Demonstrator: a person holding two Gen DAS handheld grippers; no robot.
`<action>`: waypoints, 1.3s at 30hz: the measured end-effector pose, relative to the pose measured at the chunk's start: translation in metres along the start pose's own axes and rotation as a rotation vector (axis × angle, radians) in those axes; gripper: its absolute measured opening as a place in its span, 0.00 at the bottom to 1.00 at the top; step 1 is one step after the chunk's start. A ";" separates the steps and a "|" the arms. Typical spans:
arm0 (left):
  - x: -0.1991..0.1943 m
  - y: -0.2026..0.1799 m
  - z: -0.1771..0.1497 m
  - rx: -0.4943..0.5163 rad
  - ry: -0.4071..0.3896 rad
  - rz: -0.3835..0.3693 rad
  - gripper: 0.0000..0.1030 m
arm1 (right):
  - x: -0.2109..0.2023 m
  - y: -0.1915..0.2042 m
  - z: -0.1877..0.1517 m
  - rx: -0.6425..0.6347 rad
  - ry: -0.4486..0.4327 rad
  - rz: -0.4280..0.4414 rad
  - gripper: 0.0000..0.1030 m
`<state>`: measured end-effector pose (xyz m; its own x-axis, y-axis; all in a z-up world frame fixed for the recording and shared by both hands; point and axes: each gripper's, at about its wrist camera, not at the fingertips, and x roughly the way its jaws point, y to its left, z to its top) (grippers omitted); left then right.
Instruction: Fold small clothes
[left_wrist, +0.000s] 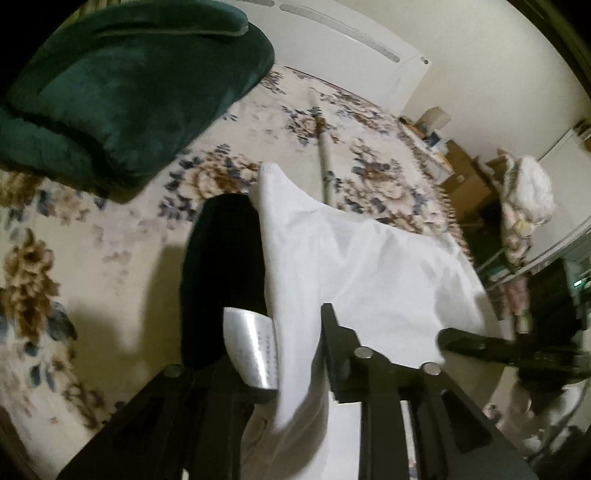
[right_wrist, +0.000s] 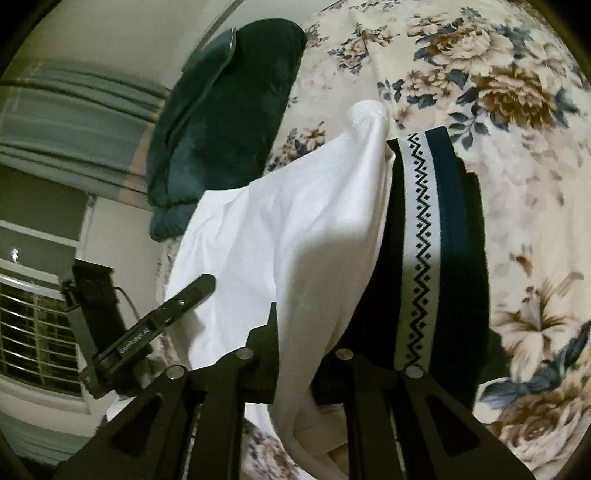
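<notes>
Left tool (left_wrist: 295, 354) and right tool (right_wrist: 295, 350) each pinch the white cloth (right_wrist: 288, 236) at an edge, lifting it taut over the bed (right_wrist: 517, 184); likely to square a fold.

black gripper (right_wrist: 291, 354); silver screws

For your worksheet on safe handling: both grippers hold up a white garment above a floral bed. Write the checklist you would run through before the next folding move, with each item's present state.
1. Left gripper pinches the white garment: ok, cloth runs between its fingers.
2. Right gripper pinches the white garment: ok.
3. Garment hangs flat between the grips: not ok, it sags and bunches.
4. Black patterned garment out of the way: not ok, it lies directly beneath.
5. Green pillow apart from the cloth: ok.
6. Floral bedspread has open space for laying down: ok.
</notes>
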<state>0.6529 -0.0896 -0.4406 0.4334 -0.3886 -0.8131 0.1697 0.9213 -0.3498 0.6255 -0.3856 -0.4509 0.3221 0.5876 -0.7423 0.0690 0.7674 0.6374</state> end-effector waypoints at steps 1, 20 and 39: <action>-0.003 -0.001 0.001 0.010 -0.006 0.022 0.24 | -0.002 0.005 -0.001 -0.012 0.000 -0.038 0.27; -0.088 -0.046 -0.039 0.117 -0.087 0.326 0.99 | -0.094 0.088 -0.101 -0.109 -0.310 -0.863 1.00; -0.328 -0.137 -0.096 0.174 -0.186 0.315 0.99 | -0.307 0.268 -0.255 -0.174 -0.521 -0.895 1.00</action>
<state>0.4026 -0.0897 -0.1707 0.6384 -0.0921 -0.7641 0.1431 0.9897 0.0002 0.3041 -0.2947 -0.1045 0.5895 -0.3640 -0.7211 0.3594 0.9177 -0.1694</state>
